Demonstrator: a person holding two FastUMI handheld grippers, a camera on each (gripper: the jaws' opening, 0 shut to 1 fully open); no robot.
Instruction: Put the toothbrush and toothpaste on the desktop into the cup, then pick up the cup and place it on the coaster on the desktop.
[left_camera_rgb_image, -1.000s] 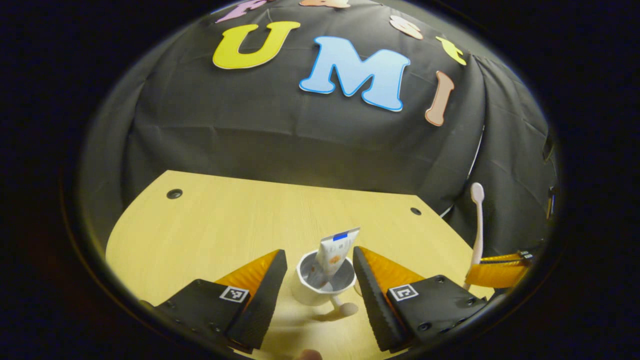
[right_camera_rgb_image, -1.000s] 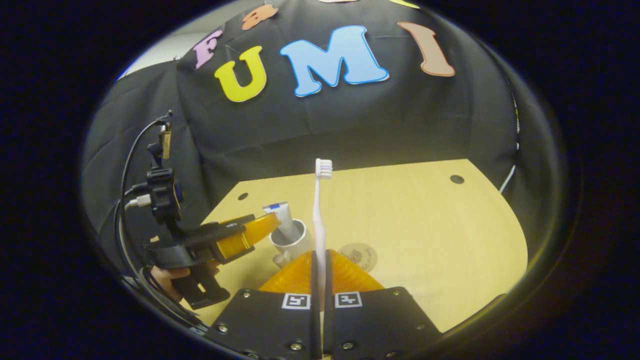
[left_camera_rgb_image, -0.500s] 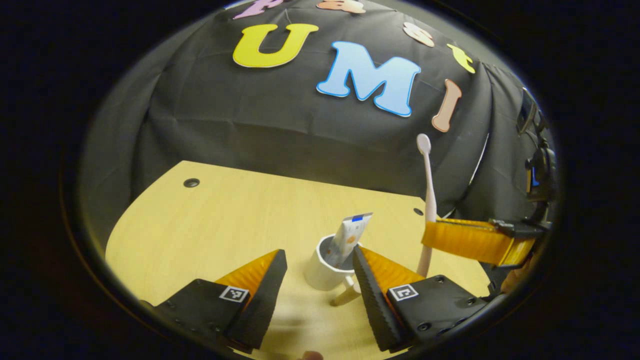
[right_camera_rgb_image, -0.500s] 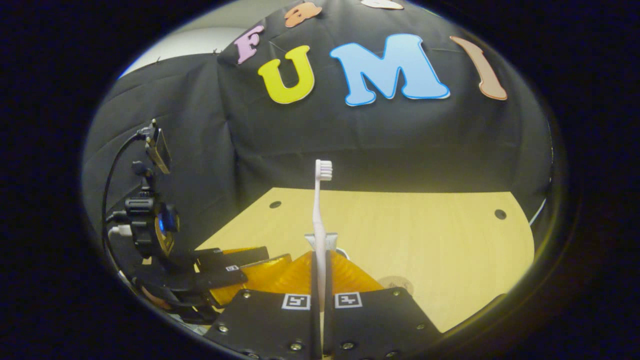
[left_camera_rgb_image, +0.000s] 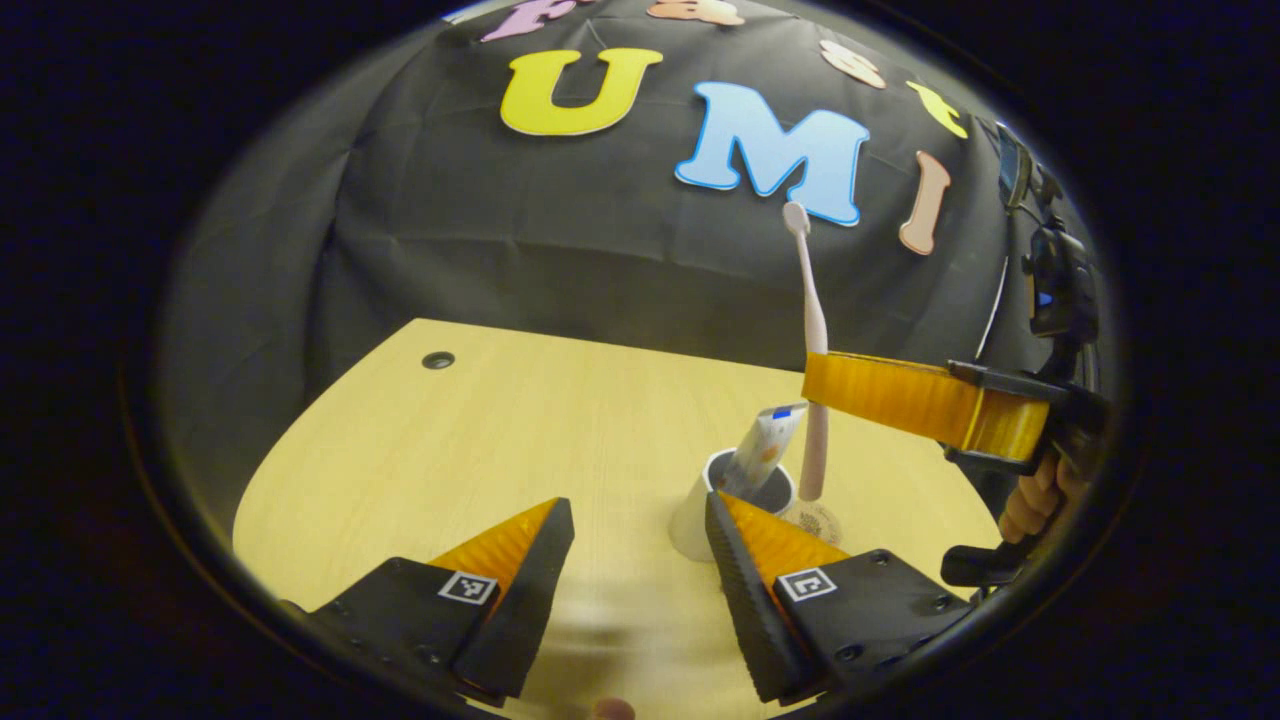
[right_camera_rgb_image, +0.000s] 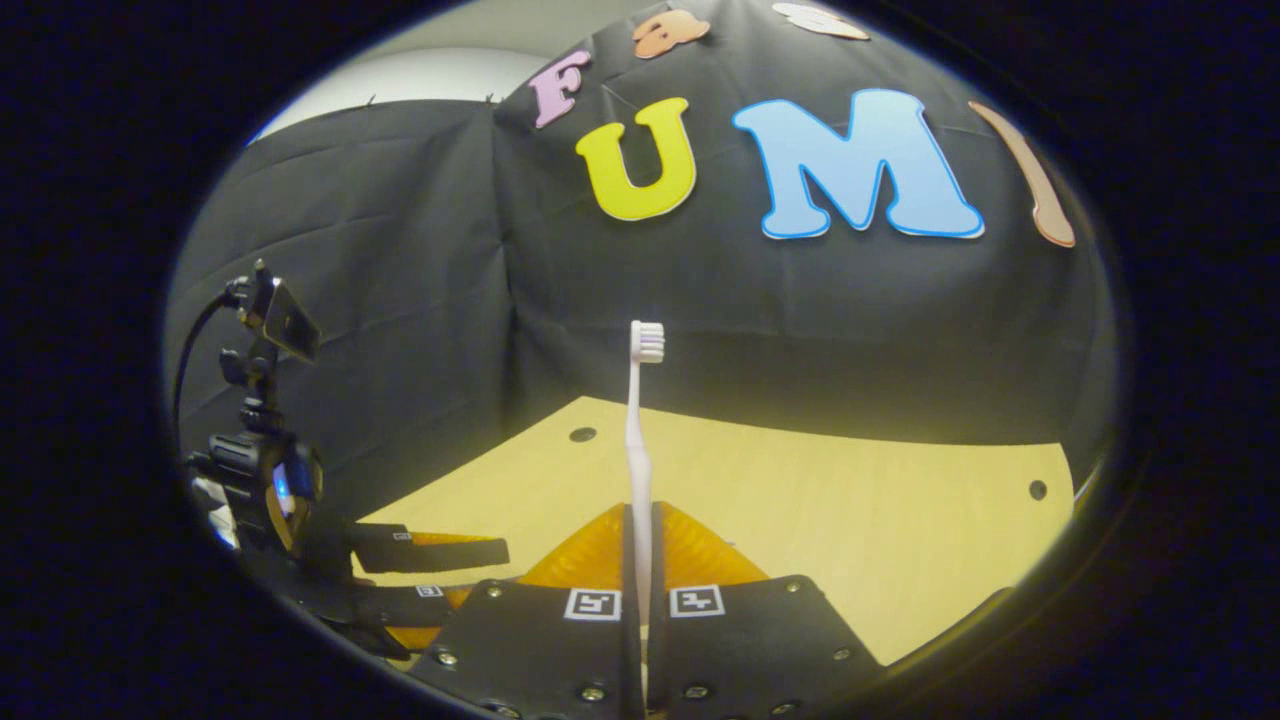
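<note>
Here the right gripper (right_camera_rgb_image: 637, 560) fingers clamp the upright toothbrush (right_camera_rgb_image: 637, 440), its lower end just above the cup (left_camera_rgb_image: 700, 510). The toothpaste (left_camera_rgb_image: 762, 450) leans inside. The left gripper (left_camera_rgb_image: 640, 570) fingers stand apart, cup beside one, coaster (left_camera_rgb_image: 820, 520) just beyond on the desk (left_camera_rgb_image: 500, 430).

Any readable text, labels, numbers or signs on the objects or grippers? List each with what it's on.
No legible words or numbers.
Toothpaste tube: printed, too blurred to read.
Coaster: faint pattern, too small to tell.
Toothbrush: no print visible.
Left gripper and right gripper: square coded markers on the fingers, patterns only, no words.
</note>
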